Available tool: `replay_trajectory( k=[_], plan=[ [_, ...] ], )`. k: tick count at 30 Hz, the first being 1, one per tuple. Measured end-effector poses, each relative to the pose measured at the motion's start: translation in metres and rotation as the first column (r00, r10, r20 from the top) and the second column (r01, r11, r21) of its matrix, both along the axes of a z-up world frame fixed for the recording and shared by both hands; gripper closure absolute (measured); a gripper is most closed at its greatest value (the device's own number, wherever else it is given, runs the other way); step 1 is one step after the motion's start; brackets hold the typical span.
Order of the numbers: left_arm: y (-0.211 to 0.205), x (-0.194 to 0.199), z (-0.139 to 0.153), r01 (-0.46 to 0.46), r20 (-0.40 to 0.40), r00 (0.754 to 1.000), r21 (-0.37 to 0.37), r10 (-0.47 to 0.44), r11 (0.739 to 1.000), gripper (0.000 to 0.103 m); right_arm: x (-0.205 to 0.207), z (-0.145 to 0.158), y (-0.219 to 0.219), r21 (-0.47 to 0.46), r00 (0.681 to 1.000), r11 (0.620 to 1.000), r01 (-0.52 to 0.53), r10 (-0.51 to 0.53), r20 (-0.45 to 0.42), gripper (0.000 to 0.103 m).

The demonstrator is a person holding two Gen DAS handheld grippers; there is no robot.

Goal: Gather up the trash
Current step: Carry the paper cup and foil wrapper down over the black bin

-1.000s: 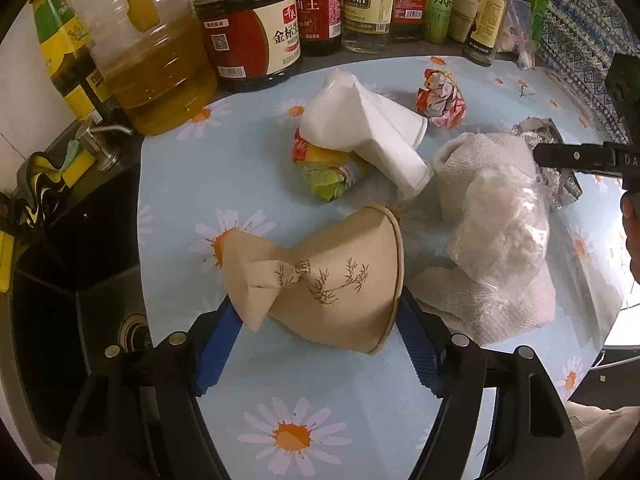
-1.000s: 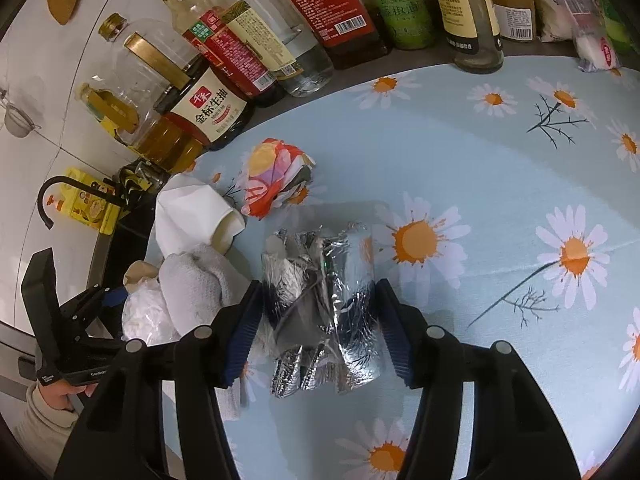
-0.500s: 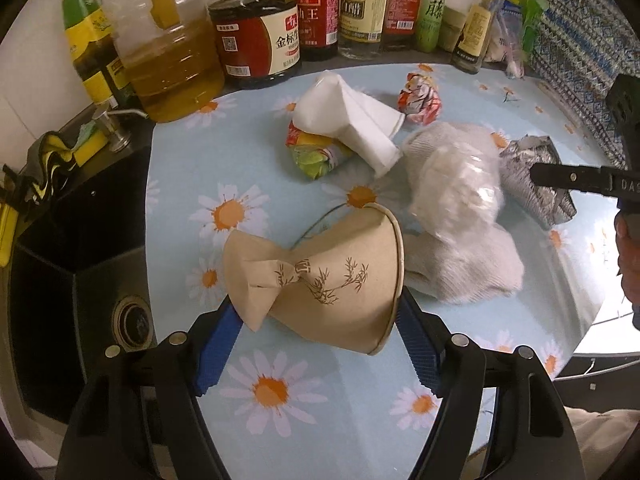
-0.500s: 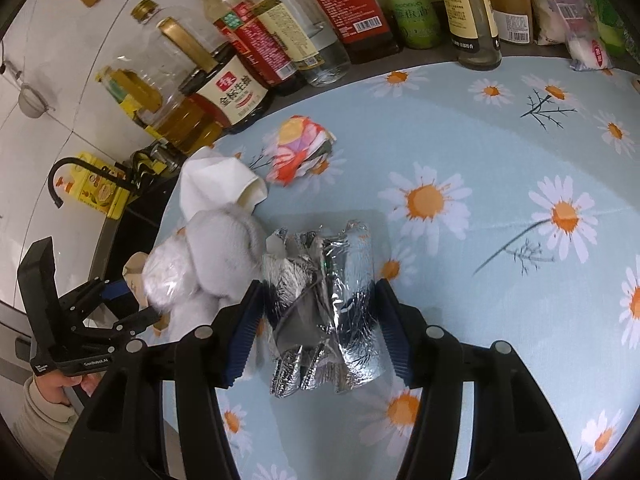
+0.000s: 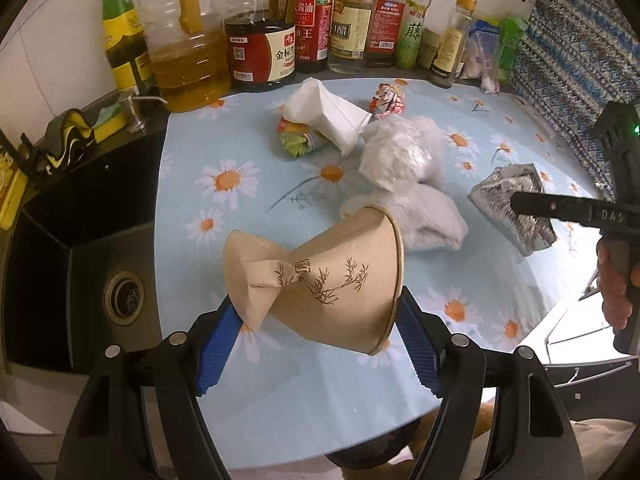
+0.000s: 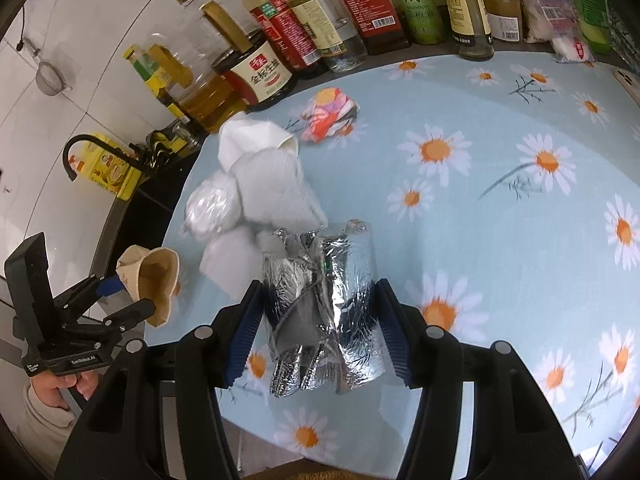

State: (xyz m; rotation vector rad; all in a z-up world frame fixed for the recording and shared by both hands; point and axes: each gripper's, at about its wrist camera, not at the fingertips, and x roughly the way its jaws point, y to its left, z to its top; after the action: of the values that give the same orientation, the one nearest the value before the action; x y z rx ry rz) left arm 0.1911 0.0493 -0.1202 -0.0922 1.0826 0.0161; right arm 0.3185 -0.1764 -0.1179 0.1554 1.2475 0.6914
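Observation:
My left gripper (image 5: 316, 330) is shut on a crushed brown paper cup (image 5: 320, 280) and holds it above the table's front edge; it also shows in the right wrist view (image 6: 154, 280). My right gripper (image 6: 316, 320) is shut on a crumpled silver foil wrapper (image 6: 320, 304), seen at the right in the left wrist view (image 5: 512, 200). On the daisy tablecloth (image 5: 224, 136) lie a white paper cup (image 5: 328, 114), a green-yellow wrapper (image 5: 298, 140), a colourful crumpled wrapper (image 5: 386, 98), and white tissue with a clear plastic bag (image 5: 400, 160).
A row of oil and sauce bottles (image 5: 260, 52) lines the back wall. A black sink (image 5: 76, 240) with a drain lies left of the table, with a faucet (image 6: 80, 148) and a soap pump (image 5: 136, 108). A patterned cloth (image 5: 568, 52) hangs at the right.
Both grippers have lifted and pulled back toward the table's front edge, each with its trash still held. The rest of the trash stays on the table.

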Motion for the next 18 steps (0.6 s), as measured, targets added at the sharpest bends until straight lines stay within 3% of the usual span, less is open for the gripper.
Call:
replay_trajectory(
  k=[18],
  plan=[
    [-0.027, -0.07, -0.001, 0.023, 0.024, 0.999, -0.11, -0.021, 0.994, 0.03, -0.102, 0.007, 0.004, -0.03, 0.998, 0.998, -0.052, 0.053, 0.037, 0.046]
  ],
)
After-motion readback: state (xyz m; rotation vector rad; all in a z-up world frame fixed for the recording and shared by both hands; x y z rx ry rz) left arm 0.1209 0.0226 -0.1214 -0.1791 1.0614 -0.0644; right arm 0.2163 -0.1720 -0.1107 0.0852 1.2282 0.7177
